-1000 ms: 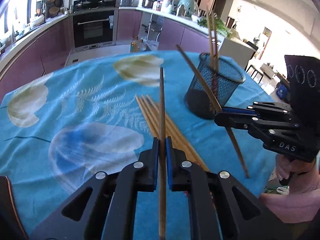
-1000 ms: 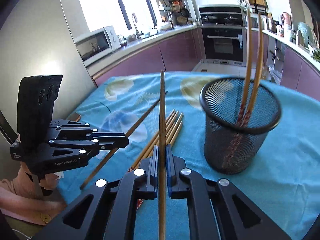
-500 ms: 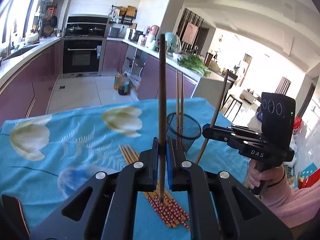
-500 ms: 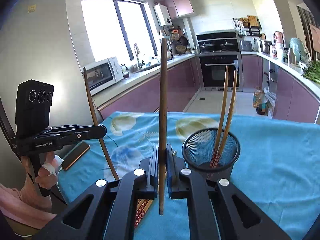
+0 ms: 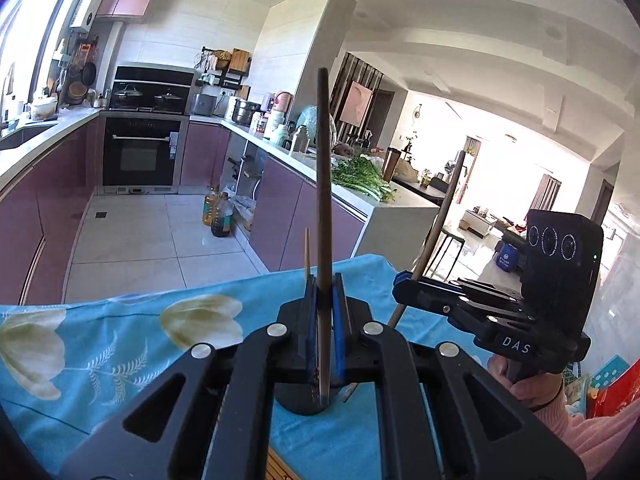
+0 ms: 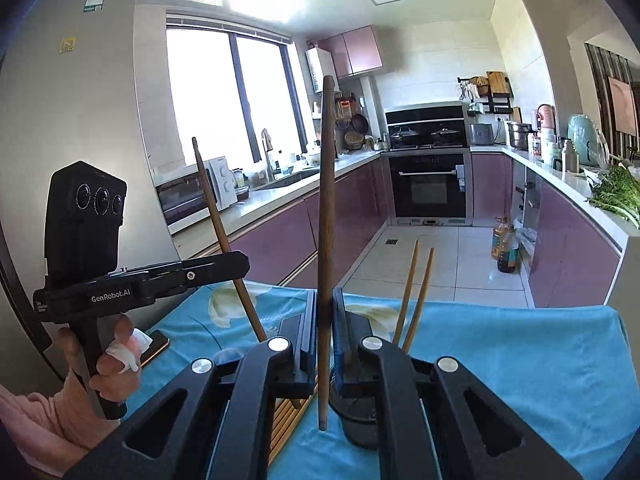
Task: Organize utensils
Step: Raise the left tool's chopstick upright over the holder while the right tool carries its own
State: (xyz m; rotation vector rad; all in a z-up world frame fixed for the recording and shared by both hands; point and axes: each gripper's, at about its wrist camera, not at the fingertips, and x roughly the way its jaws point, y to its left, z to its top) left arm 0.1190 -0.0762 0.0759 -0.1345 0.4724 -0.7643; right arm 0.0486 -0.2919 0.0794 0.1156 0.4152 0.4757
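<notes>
My left gripper (image 5: 323, 292) is shut on a dark brown chopstick (image 5: 323, 184) that stands nearly upright, raised above the blue tablecloth (image 5: 120, 340). My right gripper (image 6: 324, 308) is shut on a second brown chopstick (image 6: 326, 200), also upright. Each gripper shows in the other's view, the right one (image 5: 404, 283) and the left one (image 6: 239, 259), both high over the table. The black mesh cup (image 6: 356, 420) sits mostly hidden behind my fingers, with two light chopsticks (image 6: 412, 292) standing in it. Several loose chopsticks (image 6: 288, 420) lie on the cloth beside the cup.
A phone (image 6: 156, 346) lies at the table's left edge near the hand holding the left gripper. Beyond the table's far edge are the tiled kitchen floor, purple cabinets, oil bottles (image 6: 506, 248) and greens on the counter (image 5: 360, 176).
Both grippers have risen and tilted up, each lifting its chopstick from a flat slant to nearly upright. The cup and loose chopsticks have dropped low in both views, behind the fingers.
</notes>
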